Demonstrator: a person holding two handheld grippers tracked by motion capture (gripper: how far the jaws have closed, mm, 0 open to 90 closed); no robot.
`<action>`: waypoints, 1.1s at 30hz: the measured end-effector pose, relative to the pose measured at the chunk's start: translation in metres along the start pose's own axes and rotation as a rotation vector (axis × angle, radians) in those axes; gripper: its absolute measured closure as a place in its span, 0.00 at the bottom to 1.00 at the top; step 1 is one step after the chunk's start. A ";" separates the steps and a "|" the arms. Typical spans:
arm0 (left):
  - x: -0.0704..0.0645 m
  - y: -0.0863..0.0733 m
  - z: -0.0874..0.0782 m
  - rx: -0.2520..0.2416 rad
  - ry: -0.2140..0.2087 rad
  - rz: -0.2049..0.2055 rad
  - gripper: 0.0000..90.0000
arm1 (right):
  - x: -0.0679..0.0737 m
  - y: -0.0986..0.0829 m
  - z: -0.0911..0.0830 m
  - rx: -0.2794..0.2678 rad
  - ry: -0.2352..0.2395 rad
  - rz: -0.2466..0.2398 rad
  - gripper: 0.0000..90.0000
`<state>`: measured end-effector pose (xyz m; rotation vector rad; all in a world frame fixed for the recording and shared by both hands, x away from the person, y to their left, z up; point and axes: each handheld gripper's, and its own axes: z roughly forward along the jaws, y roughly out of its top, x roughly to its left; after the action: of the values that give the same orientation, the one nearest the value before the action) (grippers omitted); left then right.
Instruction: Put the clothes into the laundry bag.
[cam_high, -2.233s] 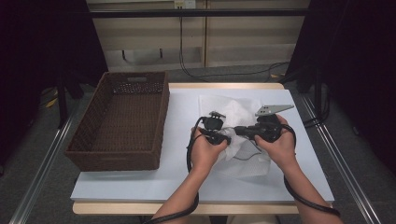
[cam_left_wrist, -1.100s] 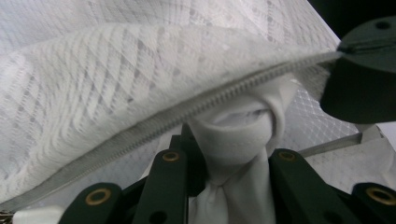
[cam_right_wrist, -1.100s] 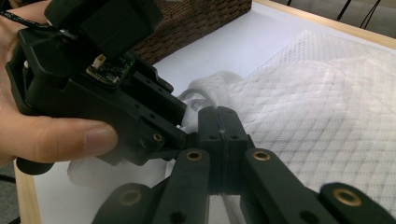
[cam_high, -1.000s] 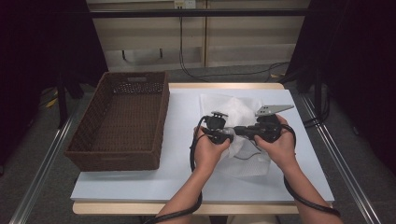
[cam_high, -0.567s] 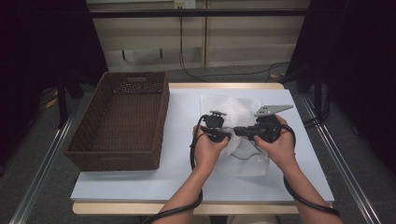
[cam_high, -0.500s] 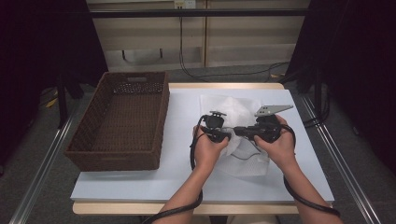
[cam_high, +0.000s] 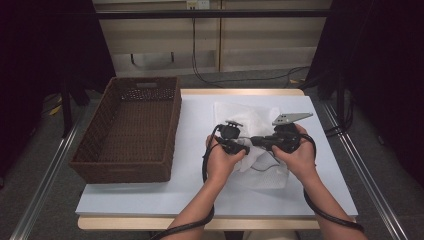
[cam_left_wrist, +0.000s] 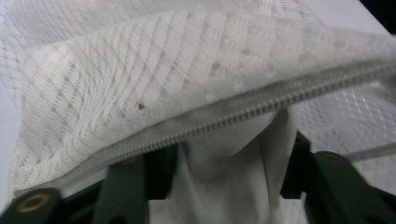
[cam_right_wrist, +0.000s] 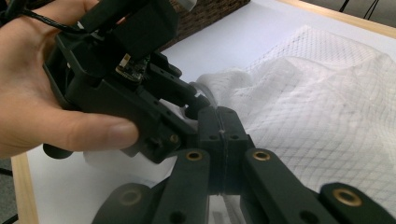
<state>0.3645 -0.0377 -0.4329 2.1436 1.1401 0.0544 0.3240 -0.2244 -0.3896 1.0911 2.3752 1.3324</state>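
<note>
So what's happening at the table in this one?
A person is working on a white mesh bag lying on the table beside a wicker basket. The left tool has white cloth between its jaws, right at the bag's zipper. The right tool, jaws pressed together, meets it at the bag's edge. Nothing shows in the basket.

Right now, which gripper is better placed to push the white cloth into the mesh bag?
Left. The left gripper has the white cloth between its jaws, just under the open zipper of the mesh bag; the right gripper is shut alongside.
</note>
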 end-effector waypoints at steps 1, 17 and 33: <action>0.000 -0.001 0.000 -0.010 0.000 -0.005 0.50 | 0.000 0.000 0.000 0.001 0.001 0.001 1.00; 0.000 -0.014 -0.016 0.069 0.005 0.064 0.13 | -0.002 -0.002 0.002 0.009 -0.004 0.006 1.00; -0.007 -0.029 -0.005 0.051 0.014 0.055 0.16 | -0.002 -0.003 0.003 0.011 -0.005 0.007 1.00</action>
<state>0.3377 -0.0293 -0.4451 2.2235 1.1011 0.0659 0.3256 -0.2245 -0.3937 1.1053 2.3799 1.3188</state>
